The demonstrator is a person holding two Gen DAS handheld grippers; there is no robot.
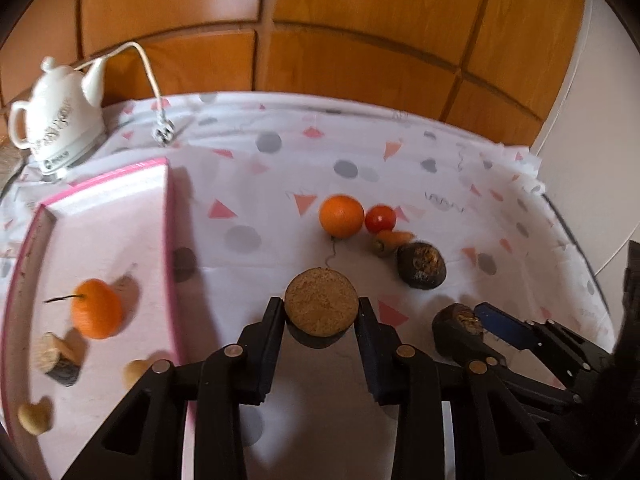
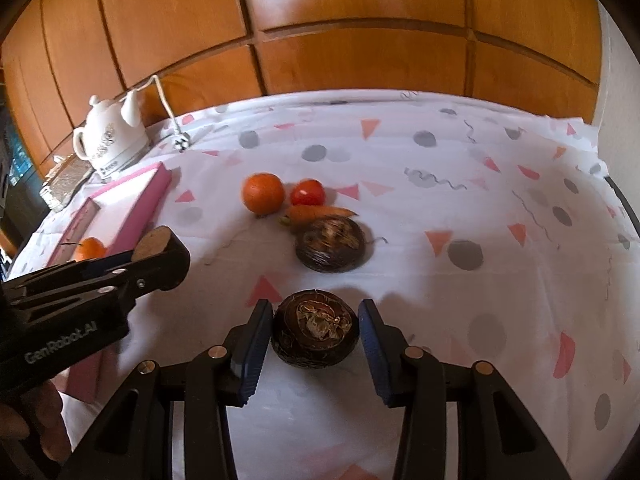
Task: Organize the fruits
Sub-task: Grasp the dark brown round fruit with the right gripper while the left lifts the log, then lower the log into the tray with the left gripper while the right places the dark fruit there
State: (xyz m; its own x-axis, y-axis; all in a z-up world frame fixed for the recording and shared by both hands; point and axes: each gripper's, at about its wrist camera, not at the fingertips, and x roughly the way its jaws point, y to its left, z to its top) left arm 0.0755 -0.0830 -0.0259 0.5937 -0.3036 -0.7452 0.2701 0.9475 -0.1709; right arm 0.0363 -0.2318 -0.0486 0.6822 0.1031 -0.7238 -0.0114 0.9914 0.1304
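My left gripper (image 1: pixel 321 314) is shut on a dark cut piece with a tan flat face (image 1: pixel 321 303), held above the cloth right of the pink tray (image 1: pixel 170 264). My right gripper (image 2: pixel 316 336) is open, its fingers either side of a dark round fruit (image 2: pixel 316 334) lying on the cloth; a gap shows on the right side. An orange (image 2: pixel 263 193), a tomato (image 2: pixel 307 192), a carrot (image 2: pixel 316 213) and a second dark fruit (image 2: pixel 331 249) lie further back. The tray holds an orange (image 1: pixel 96 308), a cut piece (image 1: pixel 58 358) and small tan pieces (image 1: pixel 34 417).
A white kettle (image 1: pixel 56 116) with its cord and plug (image 1: pixel 163 133) stands at the back left. Wooden panelling (image 2: pixel 360 32) runs behind the table. The patterned cloth (image 2: pixel 480 208) stretches to the right. The left gripper's body (image 2: pixel 80 300) shows in the right wrist view.
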